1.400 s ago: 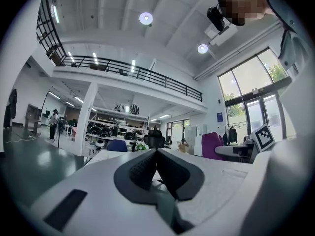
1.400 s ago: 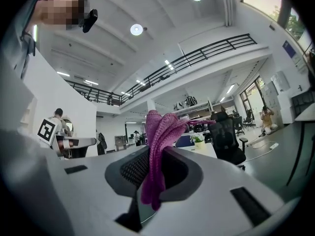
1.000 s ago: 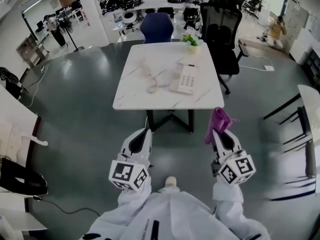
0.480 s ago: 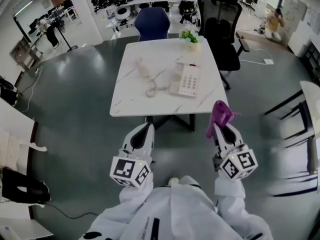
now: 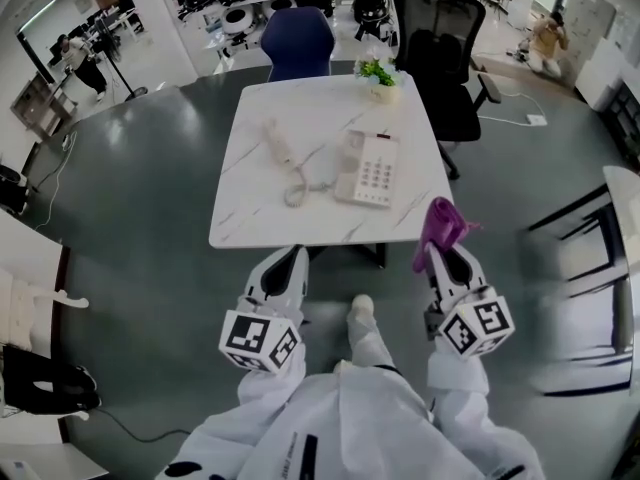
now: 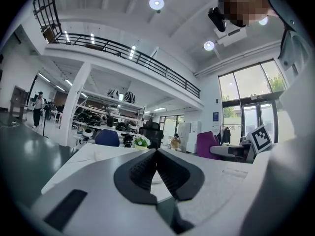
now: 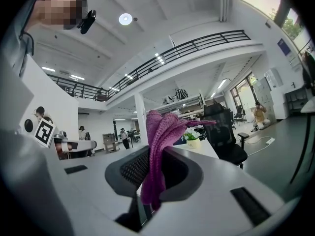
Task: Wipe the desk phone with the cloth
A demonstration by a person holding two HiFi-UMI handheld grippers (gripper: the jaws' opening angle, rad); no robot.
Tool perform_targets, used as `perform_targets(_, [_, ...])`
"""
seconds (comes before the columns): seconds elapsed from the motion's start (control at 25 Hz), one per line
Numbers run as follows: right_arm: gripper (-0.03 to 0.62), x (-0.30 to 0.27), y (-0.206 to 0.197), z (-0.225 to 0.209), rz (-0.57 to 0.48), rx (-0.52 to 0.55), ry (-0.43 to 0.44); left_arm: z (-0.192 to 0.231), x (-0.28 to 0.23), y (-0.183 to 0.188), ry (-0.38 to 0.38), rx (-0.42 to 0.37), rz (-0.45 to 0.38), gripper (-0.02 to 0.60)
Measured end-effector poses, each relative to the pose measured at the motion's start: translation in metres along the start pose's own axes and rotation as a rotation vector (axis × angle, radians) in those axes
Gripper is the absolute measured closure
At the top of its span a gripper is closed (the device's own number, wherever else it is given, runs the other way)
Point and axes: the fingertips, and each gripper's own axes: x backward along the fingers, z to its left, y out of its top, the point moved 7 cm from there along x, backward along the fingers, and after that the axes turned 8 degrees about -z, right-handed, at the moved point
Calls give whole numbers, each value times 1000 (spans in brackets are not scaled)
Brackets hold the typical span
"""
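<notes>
Cloth clamped in the right claw (image 5: pixel 441 255), left claw (image 5: pixel 286 259) shut, both held below the desk (image 5: pixel 250 213) edge in the head view.

In the right gripper view the jaws are closed on a purple cloth (image 7: pixel 161 132), which is bunched above them and hangs down between them. In the left gripper view the jaws are pressed tip to tip with nothing held. Both claws are seen at the lower middle of the head view, over the grey floor, apart from the desk. The desk phone (image 5: pixel 367 168) is found at the middle of the white desk, its handset (image 5: pixel 276 142) laid off to its left and joined by a coiled cord (image 5: pixel 300 185). A flower pot (image 5: pixel 380 76) is set at the far edge. A blue chair (image 5: pixel 297 42) and a black chair (image 5: pixel 440 63) are placed behind.
</notes>
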Motion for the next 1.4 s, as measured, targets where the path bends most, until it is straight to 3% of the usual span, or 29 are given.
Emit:
perform_targets(0.8, [552, -164, -20, -103, 90, -6, 27, 72, -172, -34, 28, 53, 67, 584])
perform_targets(1.4, [551, -216, -41, -140, 146, 3, -36, 100, -217, -65, 16, 109, 165, 584])
